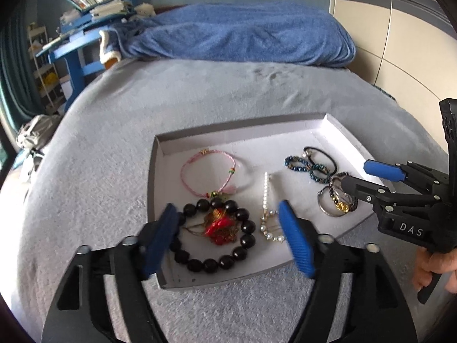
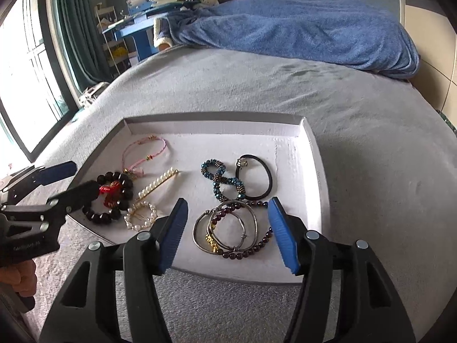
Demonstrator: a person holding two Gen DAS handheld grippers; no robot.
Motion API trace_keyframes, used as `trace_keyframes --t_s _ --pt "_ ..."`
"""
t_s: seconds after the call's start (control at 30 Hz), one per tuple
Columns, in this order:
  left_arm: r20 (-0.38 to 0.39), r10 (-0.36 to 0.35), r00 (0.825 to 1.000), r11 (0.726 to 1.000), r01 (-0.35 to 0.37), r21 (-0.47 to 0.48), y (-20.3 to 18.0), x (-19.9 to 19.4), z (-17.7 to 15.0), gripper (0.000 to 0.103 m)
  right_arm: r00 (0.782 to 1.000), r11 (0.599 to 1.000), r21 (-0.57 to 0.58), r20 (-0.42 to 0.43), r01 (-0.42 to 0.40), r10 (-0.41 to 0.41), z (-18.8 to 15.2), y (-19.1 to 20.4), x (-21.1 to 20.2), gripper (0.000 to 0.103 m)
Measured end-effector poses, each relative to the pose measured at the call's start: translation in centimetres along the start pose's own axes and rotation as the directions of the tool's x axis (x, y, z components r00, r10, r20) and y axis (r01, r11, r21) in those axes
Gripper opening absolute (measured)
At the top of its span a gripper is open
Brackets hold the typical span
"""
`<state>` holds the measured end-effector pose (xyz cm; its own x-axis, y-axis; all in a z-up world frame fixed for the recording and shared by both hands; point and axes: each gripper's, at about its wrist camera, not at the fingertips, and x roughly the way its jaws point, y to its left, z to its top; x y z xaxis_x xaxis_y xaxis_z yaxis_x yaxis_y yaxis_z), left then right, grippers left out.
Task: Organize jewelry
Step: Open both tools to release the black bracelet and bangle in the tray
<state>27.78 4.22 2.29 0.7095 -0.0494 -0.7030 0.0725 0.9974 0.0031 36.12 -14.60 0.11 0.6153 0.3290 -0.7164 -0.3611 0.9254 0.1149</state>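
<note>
Fuzzy grey bedspread (image 2: 357, 148) under shallow white tray (image 2: 314, 171) of round beaded bracelets (image 2: 225, 184)

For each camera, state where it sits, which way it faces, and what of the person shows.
Left wrist: on the left gripper, looking down over the black bead bracelet in the tray; right gripper and a hand show.
Right wrist: on the right gripper, above the silver bangles; left gripper shows.
Shared: tray, jewelry, blue blanket.
</note>
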Motion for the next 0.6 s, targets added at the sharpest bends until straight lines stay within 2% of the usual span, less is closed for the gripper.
trace_keyframes --t_s 0.3,0.6 --pt "0.094 0.040 0.995 0.999 -0.040 -0.005 0.1 -2.7 -0.6 0.093 0.998 0.998 0.061 0.061 -0.002 -0.002 -0.7 -1.2 -2.8 0.078" --pt "0.140 0.131 0.981 0.990 -0.122 -0.075 1.0 -4.6 -3.5 0.096 0.990 0.997 0.073 0.135 0.025 -0.035 -2.5 -1.1 -5.7 0.095"
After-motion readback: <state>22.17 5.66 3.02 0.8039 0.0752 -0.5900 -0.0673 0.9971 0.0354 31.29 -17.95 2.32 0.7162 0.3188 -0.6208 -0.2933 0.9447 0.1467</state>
